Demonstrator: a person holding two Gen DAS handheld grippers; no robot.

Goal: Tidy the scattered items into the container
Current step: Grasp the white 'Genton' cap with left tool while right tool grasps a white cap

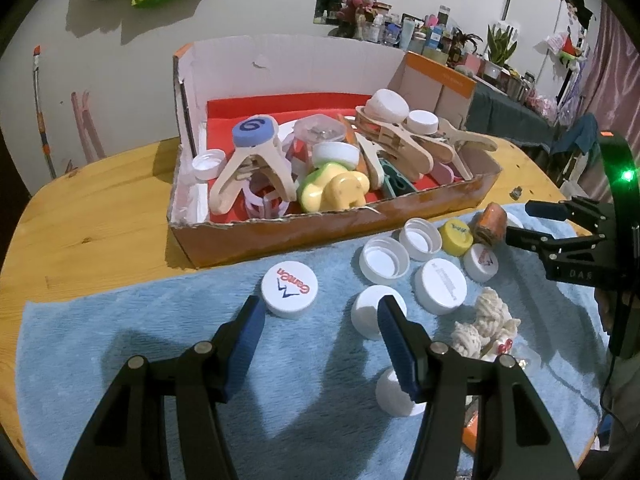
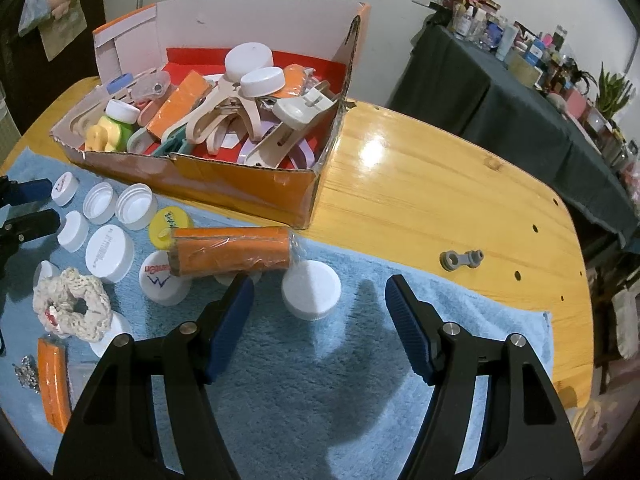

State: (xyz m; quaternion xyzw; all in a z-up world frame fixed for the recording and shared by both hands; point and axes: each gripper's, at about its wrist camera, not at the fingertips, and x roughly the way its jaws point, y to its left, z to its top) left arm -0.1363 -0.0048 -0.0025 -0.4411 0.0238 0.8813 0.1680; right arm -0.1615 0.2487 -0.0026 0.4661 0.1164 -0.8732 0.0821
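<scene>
**Orange box filling, caps waiting on towel**

Orange cardboard box (image 1: 280,236) is sitting on the wood table (image 1: 92,220), touching the blue towel's (image 1: 160,340) far edge, packed with wooden clips (image 1: 248,168), caps and a yellow-green toy (image 1: 332,188).

Loose items are lying on the towel just in front of the box: white caps, one printed cap (image 1: 289,288), a yellow cap (image 1: 456,236), an orange roll (image 2: 230,252), a crochet scrunchie (image 2: 70,306).

Left gripper (image 1: 320,316) is hovering low over the towel, jaws spread, nothing between them; printed cap just off its left finger, plain white cap (image 1: 370,312) partly behind its right finger.

Right gripper (image 2: 320,300) is hovering too, jaws wide apart and empty, a white cap (image 2: 311,290) lying just ahead between the tips.

Grey part (image 2: 460,259) is sitting on bare table, well apart.
</scene>
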